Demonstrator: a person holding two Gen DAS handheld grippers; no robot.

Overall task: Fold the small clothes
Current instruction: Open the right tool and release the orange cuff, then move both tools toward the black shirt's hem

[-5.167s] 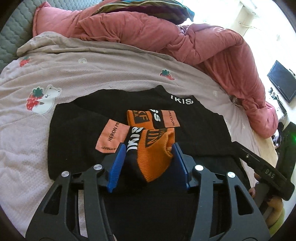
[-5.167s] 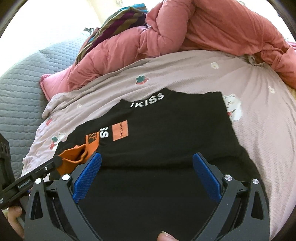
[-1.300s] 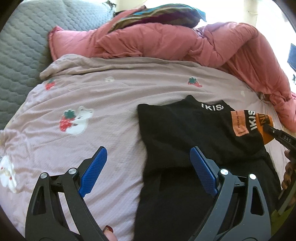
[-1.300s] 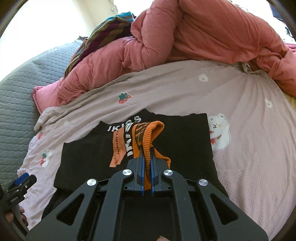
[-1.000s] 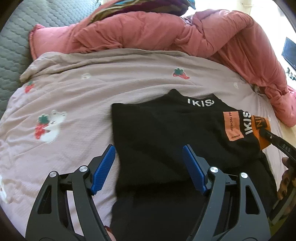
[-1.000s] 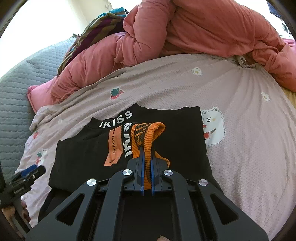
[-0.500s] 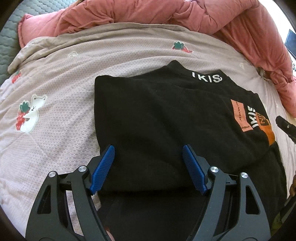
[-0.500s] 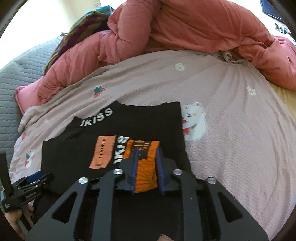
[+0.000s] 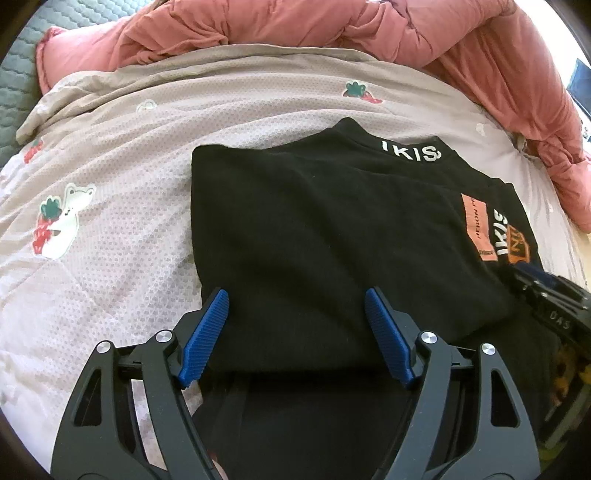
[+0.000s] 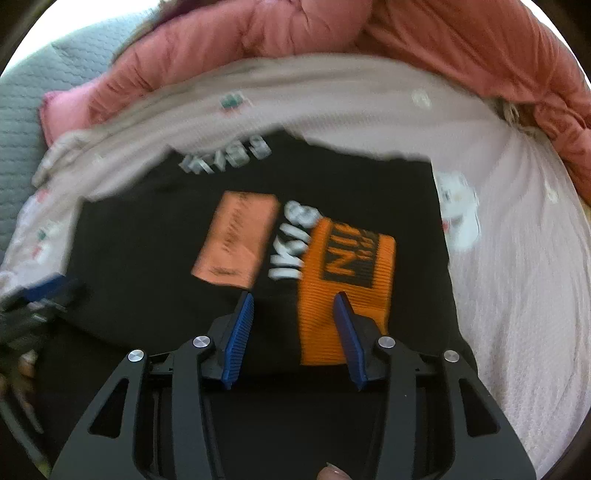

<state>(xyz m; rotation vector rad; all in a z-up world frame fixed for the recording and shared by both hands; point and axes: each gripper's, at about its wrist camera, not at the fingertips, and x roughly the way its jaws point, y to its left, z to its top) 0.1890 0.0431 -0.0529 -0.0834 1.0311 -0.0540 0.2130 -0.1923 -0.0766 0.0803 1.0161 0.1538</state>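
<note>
A black top (image 9: pixel 314 229) with white collar lettering lies folded on the bed. Its sleeve is laid across the front, showing a salmon patch (image 10: pixel 236 236) and an orange ribbed cuff (image 10: pixel 347 266). My right gripper (image 10: pixel 293 332) hovers low over the cuff with its jaws opening. The cuff lies flat, partly between them, and neither pad presses on it. My left gripper (image 9: pixel 297 328) stands open over the top's near folded edge, holding nothing. The right wrist view is blurred. Each gripper shows at the edge of the other's view, the right gripper (image 9: pixel 546 295) and the left gripper (image 10: pixel 40 291).
A pale pink sheet (image 9: pixel 110 166) with bear and strawberry prints covers the bed. A bunched pink duvet (image 9: pixel 332 33) lies along the far side and right. A grey quilted headboard (image 10: pixel 22 110) stands at the far left.
The right gripper came down with the orange cuff, laid it flat on the black top and parted its jaws off it. The left gripper sank closer to the top's near edge.
</note>
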